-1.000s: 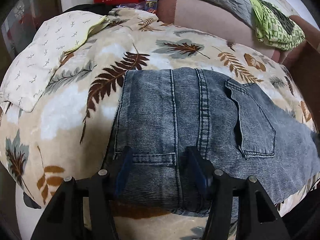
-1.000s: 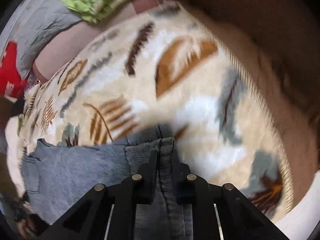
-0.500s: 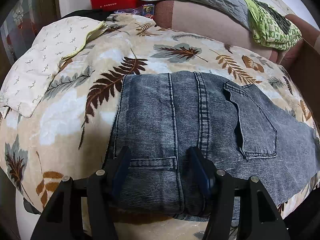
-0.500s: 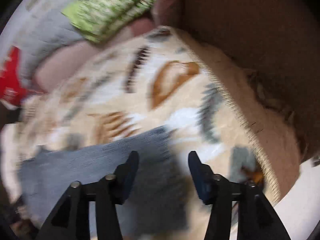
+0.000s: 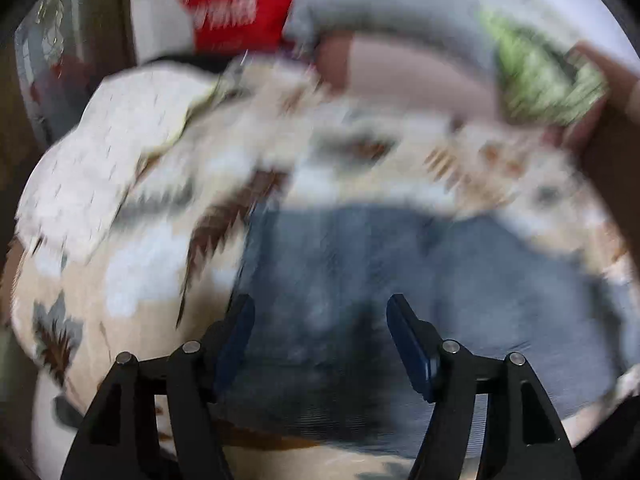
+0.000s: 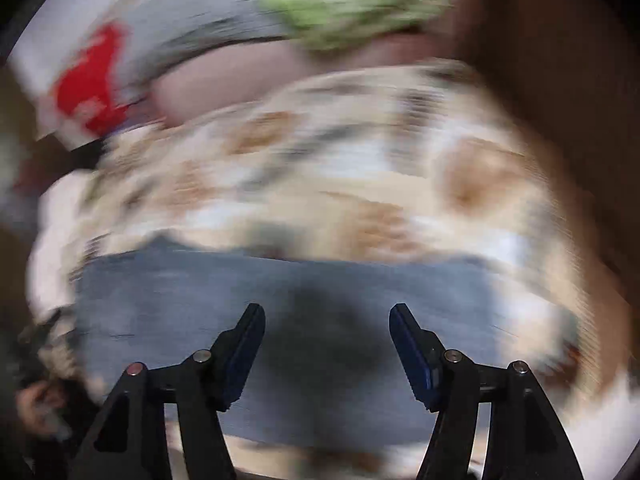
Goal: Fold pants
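Blue-grey denim pants (image 5: 400, 280) lie folded flat on a beige blanket with a leaf print (image 5: 140, 272). Both views are blurred by motion. My left gripper (image 5: 320, 316) is open and empty, with its fingers over the near part of the pants. In the right wrist view the pants (image 6: 240, 292) stretch across the lower half. My right gripper (image 6: 326, 320) is open and empty above them, and its shadow falls on the denim.
A white patterned pillow (image 5: 112, 152) lies at the left. A red bag (image 5: 236, 4), a grey quilt (image 5: 400, 0) and a green cloth (image 5: 540, 80) sit at the back. The blanket (image 6: 360, 184) drops off at its right edge.
My right gripper opened and let go of the pants' end, then swung left over the denim. My left gripper stayed open and pulled back and up.
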Available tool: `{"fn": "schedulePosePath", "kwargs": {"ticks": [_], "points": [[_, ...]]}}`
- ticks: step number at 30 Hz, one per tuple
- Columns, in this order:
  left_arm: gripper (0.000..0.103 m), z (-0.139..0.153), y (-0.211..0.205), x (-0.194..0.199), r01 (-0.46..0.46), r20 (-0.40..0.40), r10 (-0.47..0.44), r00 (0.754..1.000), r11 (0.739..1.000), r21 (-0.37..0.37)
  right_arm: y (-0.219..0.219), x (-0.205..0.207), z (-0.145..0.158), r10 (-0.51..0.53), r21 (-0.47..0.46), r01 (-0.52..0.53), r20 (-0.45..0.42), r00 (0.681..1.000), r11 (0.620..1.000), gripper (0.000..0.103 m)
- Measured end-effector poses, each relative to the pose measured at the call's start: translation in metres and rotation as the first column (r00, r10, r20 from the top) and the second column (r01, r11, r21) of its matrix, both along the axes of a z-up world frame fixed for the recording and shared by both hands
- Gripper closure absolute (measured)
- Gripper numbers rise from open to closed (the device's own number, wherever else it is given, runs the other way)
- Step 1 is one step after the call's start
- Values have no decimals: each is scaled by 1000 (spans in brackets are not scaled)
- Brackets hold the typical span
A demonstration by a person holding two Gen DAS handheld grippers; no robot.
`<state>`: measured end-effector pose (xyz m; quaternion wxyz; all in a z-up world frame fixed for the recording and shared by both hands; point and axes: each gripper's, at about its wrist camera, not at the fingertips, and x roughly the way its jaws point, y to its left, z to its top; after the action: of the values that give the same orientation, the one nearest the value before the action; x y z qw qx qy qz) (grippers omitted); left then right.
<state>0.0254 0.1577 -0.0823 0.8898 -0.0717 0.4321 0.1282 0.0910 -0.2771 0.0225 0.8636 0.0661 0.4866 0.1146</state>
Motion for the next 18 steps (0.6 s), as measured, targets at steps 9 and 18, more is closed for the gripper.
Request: {"fn": "schedulePosePath", "kwargs": {"ticks": [9, 18], "points": [[18, -29, 32, -2, -43, -28, 40, 999, 991, -125, 213, 123, -56, 370, -29, -373, -91, 925, 927, 37], [16, -29, 28, 2, -32, -20, 30, 999, 992, -121, 260, 135, -88, 441, -195, -471, -179, 880, 861, 100]]}}
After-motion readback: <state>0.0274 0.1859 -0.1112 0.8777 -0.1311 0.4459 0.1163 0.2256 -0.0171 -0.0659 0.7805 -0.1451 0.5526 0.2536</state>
